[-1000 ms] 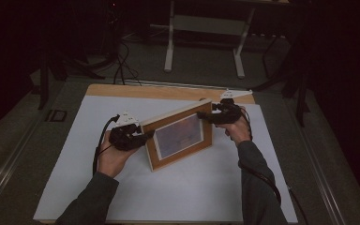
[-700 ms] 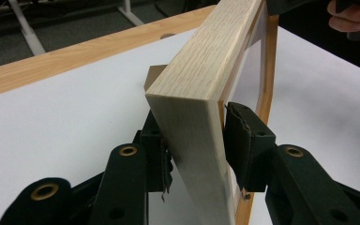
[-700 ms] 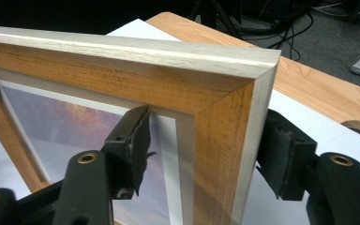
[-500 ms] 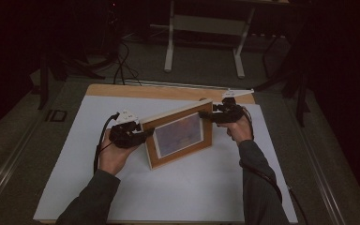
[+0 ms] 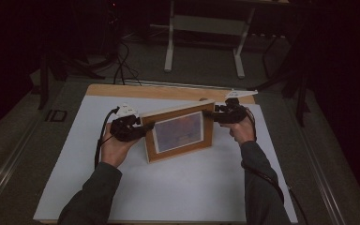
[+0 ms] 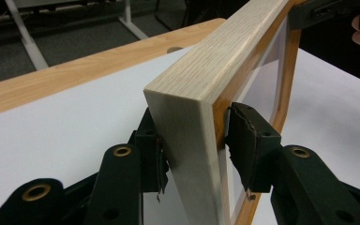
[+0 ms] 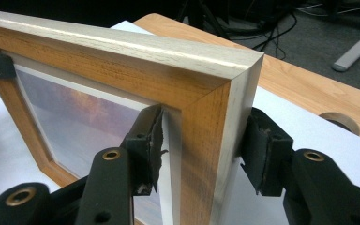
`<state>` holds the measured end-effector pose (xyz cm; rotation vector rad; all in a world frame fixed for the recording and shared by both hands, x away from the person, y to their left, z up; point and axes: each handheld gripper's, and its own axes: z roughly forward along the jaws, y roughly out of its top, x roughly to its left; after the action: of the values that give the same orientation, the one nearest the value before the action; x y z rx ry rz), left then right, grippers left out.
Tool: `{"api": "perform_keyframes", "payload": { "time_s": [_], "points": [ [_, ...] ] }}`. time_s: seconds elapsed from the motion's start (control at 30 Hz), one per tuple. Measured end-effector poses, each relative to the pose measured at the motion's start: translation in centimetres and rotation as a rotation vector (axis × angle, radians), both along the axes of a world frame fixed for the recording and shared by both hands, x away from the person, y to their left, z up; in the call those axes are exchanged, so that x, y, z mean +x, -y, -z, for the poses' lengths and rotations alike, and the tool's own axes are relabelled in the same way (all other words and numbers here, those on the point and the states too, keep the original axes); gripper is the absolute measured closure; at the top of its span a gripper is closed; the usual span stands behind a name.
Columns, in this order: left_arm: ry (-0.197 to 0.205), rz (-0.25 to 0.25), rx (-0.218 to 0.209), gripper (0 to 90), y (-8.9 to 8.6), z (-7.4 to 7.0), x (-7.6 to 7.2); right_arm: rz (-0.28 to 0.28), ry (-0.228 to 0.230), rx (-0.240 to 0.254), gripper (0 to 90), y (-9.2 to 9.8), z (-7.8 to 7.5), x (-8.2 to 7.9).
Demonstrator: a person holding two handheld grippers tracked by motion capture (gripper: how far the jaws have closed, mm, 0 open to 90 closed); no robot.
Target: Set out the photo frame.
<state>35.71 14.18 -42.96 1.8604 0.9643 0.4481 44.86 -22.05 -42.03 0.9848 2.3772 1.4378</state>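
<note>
wooden picture frame [image 5: 180, 132] between grippers

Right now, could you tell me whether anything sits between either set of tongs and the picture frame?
Nothing visible does. The left tongs are already clamped on one side bar of the picture frame, and the right tongs on the opposite side bar, pads against the wood.

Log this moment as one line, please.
left claw: shut on wooden picture frame | right claw: shut on frame | frame: upright on white sheet
</note>
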Motion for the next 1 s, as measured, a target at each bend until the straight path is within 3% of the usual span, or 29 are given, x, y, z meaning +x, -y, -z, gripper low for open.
{"api": "perform_keyframes", "payload": {
  "time_s": [0.2, 0.57, 1.0],
  "points": [
    [0.030, 0.009, 0.005, 57.8, 0.0, 0.2, 0.9, 0.037, 0.013, 0.004, 51.6, -0.1, 0.1, -0.1],
    [0.033, 0.013, -0.018, 55.1, -0.2, 0.3, 2.6, 0.094, 0.009, 0.058, 52.6, 0.2, 0.4, -0.2],
    [-0.003, 0.071, -0.100, 54.0, -0.6, 0.7, 4.8, 0.115, -0.028, 0.067, 57.9, 0.9, 0.5, -0.5]
  ]
}}
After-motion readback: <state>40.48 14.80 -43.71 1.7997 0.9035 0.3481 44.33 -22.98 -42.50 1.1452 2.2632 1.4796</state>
